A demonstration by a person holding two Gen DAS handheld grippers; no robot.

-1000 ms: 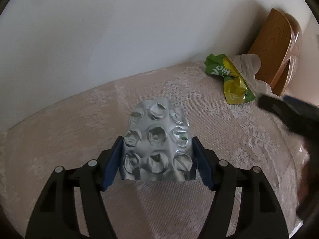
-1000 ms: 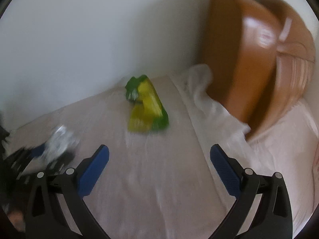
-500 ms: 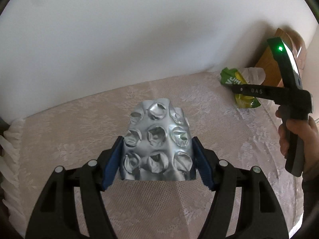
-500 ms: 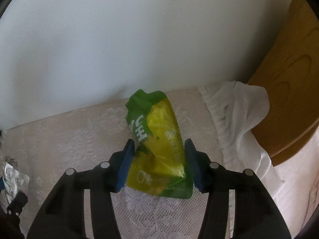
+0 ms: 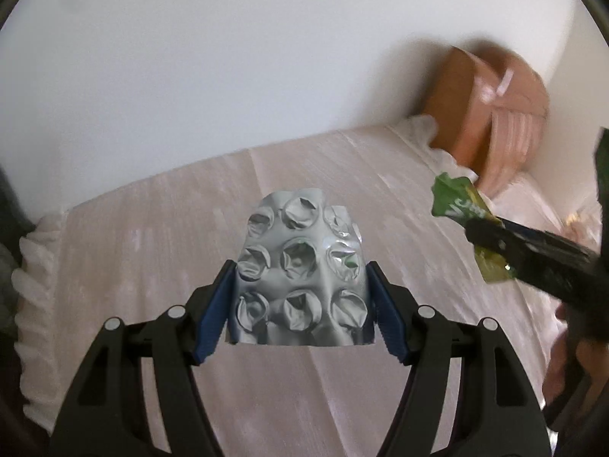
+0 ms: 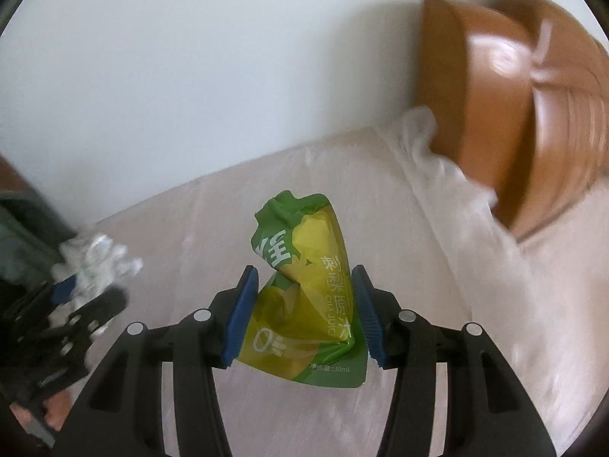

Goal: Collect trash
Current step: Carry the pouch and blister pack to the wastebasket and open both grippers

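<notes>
The left hand-held gripper grips an emptied silver blister pack by its side edges, raised over the lace-covered bed. It looks light, thin and crinkly, and bends easily. The right hand-held gripper pinches a crumpled green-and-yellow juice pouch at mid-body; it looks soft, slick and nearly weightless. The pouch reads "CILI JUICE", "0" and "30mL", plus Chinese characters.

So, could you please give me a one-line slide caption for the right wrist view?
Right gripper shut on a crumpled green-and-yellow juice pouch, lifted above the lace-covered table.
</notes>
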